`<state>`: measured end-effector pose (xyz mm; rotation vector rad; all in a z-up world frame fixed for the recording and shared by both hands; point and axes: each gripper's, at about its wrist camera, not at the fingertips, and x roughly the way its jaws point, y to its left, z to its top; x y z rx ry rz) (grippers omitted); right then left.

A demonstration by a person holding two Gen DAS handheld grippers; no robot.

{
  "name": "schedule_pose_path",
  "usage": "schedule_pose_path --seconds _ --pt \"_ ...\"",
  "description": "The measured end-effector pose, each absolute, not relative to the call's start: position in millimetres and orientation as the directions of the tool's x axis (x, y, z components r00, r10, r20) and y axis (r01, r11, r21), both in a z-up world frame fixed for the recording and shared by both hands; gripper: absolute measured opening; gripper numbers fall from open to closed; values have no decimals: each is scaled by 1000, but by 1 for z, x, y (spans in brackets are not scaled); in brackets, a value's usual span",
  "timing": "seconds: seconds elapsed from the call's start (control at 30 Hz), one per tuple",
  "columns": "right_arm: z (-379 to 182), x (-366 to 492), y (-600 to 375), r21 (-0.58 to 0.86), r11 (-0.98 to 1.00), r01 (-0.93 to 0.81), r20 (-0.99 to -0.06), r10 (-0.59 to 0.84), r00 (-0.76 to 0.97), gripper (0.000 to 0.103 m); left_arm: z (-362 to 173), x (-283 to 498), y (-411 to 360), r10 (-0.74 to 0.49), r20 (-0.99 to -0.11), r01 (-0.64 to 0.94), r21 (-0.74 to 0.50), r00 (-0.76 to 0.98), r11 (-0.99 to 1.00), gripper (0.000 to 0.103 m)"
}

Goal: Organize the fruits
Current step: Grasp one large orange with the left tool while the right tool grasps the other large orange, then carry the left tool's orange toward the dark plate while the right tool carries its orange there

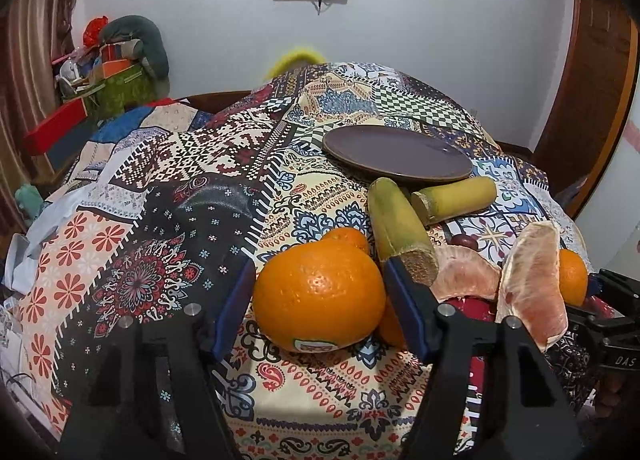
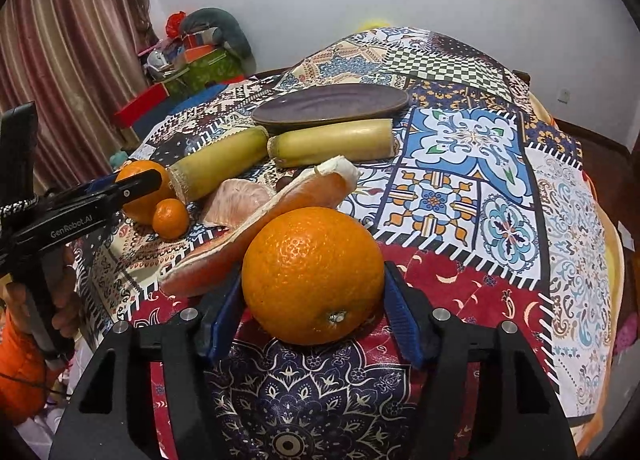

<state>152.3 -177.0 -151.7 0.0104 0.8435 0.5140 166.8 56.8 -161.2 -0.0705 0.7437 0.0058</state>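
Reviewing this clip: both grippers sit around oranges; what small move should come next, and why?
Probably lift both oranges toward the plate: the left gripper brackets the stickered orange, the right gripper brackets its orange, both on the cloth, and the plate is bare.

My left gripper [image 1: 320, 300] has black arms with blue pads; my right gripper [image 2: 312, 312] is coloured the same. The stickered orange [image 1: 319, 292] is bright orange, its label red, white and green. The second orange [image 2: 313, 274] is bright orange with a brownish stem scar. The small mandarin [image 2: 170, 218] is a deeper orange. Both sugarcane pieces [image 2: 334, 142] are yellow-green with tan cut ends. The pomelo segments [image 1: 534, 284] are pale pink with whitish membrane. The plate [image 1: 396, 154] is dark purple-brown. The tablecloth [image 1: 168, 196] is patchwork: red florals, blue-and-white tile motifs, black-and-white checks, cream paisley.
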Motion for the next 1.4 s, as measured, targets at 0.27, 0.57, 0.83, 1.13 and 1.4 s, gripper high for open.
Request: schedule_pose_path --seconds 0.27,0.57,0.83,1.13,1.4 --pt "-134 151 -184 192 895 -403 -692 414 591 61 -144 159 56 -35 -668 -8 -61 744 998 65" --pt "-105 145 -197 158 914 -374 -653 381 655 61 -104 145 48 -30 -615 4 -45 788 999 65" --pt "-84 146 -203 104 930 -353 -626 337 703 61 -79 142 39 -51 -587 28 -49 808 998 65" --pt "-78 161 -200 70 943 -324 -631 294 718 61 -67 159 21 -75 -570 66 -36 818 997 65" --pt "-68 182 -191 41 945 -324 -610 280 741 61 -67 199 15 -74 -576 80 -16 814 997 65"
